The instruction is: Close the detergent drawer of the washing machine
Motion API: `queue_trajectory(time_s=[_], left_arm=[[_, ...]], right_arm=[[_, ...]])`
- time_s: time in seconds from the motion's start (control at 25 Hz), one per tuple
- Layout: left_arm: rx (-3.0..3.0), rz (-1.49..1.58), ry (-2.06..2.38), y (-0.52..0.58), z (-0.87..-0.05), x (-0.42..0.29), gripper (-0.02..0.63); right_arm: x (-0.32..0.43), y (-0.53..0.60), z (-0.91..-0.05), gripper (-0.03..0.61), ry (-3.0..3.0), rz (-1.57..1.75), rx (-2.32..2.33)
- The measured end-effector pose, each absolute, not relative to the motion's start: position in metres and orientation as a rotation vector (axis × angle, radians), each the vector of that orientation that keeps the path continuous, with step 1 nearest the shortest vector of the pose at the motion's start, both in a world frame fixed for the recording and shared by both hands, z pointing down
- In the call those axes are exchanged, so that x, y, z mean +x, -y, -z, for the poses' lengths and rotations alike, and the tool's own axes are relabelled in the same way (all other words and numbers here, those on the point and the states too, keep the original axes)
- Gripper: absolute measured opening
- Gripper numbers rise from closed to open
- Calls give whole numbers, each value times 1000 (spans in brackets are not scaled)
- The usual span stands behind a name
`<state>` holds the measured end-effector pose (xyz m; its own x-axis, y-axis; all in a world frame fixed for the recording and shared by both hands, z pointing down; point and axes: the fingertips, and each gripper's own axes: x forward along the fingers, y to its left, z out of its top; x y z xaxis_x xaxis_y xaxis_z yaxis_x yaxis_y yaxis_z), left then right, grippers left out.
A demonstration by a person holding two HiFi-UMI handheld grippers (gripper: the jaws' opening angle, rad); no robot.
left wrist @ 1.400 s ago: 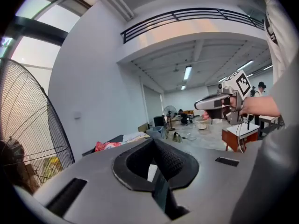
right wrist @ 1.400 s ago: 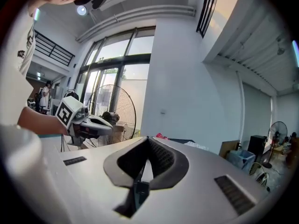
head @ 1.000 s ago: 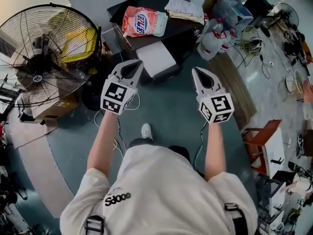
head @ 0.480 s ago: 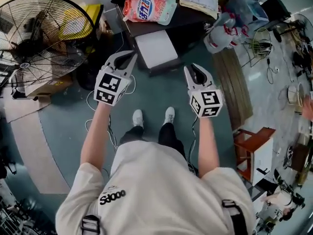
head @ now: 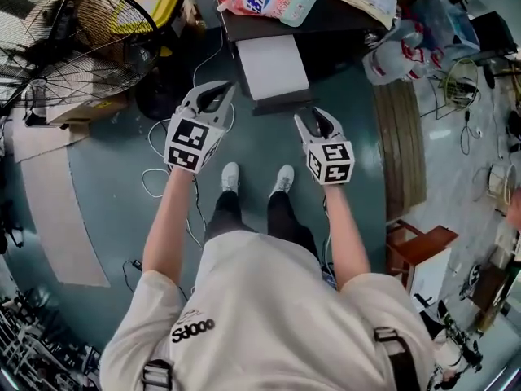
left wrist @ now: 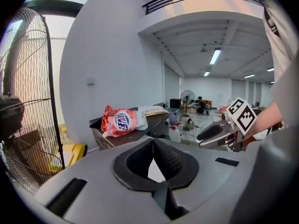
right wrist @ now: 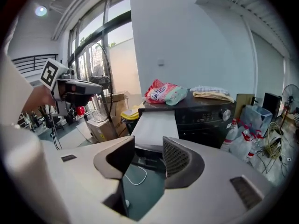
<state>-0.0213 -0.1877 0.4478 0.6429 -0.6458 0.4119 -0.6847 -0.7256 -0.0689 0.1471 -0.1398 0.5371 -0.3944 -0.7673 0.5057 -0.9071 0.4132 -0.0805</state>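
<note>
Our right gripper (right wrist: 148, 149) has just been opening its jaws, and they now stand wide apart with nothing between them. Our left gripper (left wrist: 153, 146) keeps its jaws together, empty. Compared with a second ago, both are lower and nearer to the white detergent drawer (head: 273, 65), which sticks out of the dark washing machine (right wrist: 205, 118). We judge the approach is under way, with the drawer not yet touched.

Teal floor (head: 269, 149), pale wall (right wrist: 187, 36), large fan (head: 69, 27)
</note>
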Motion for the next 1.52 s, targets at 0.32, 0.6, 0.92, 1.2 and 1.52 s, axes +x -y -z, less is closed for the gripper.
queue_trajectory(time_s=[0.32, 0.6, 0.92, 1.2, 1.52], left_arm=[[2695, -671, 1118, 190, -486, -26, 18], [2659, -708, 1082, 186, -509, -30, 18], [2676, -705, 1046, 189, -511, -28, 18], [2636, -641, 1058, 194, -513, -31, 18], [2596, -590, 1095, 200, -512, -39, 18]], right_arm=[[147, 158, -596, 198, 2217, -646, 1433], [156, 172, -622, 207, 2129, -672, 1527], [156, 173, -622, 209, 2096, -642, 1587], [157, 176, -620, 210, 2100, -633, 1589], [157, 177, -614, 210, 2153, -646, 1607]])
